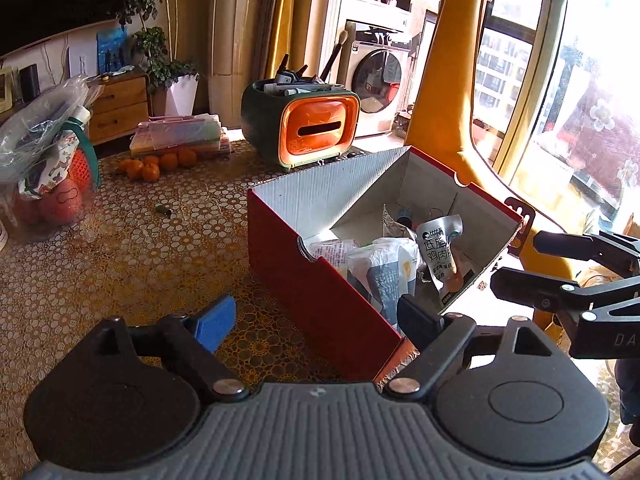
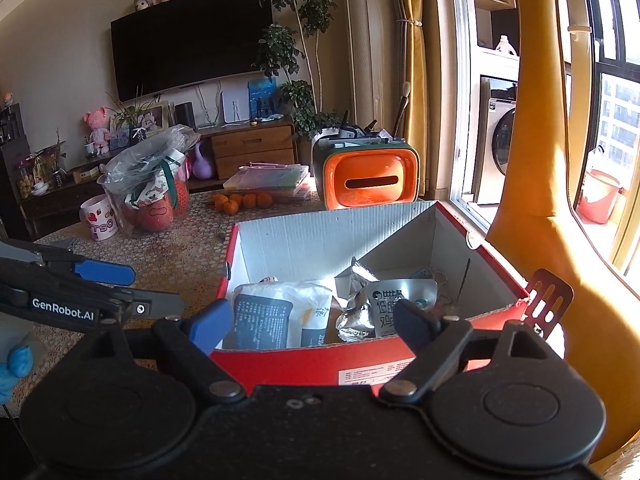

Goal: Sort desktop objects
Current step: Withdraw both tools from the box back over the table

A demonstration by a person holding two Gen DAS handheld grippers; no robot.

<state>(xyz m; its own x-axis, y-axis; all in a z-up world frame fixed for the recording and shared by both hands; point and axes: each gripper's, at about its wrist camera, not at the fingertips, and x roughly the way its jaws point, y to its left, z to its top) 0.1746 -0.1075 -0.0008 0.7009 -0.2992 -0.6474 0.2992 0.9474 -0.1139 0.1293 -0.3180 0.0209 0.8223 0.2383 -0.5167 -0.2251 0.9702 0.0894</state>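
Living-room worktop under a patterned lace-print cover, sunlit from windows on the right. Left gripper: fingers spread wide, nothing between them, poised at the near corner of the red cardboard box, one blue pad over the worktop and the dark one over the box rim. Right gripper: fingers likewise spread and empty, straddling the near wall of the same box. Box contents: silver snack pouch with Chinese print, white-and-dark packet, crumpled foil wrapper, further small items towards the far end, unclear. Behind the box: green-and-orange desk organiser holding pens and a brush. Left of it: stack of clear plastic cases with a cluster of tangerines in front. Small dark object alone on the worktop, kind not discernible. Far left: plastic-wrapped fruit basket and a printed mug beside it.
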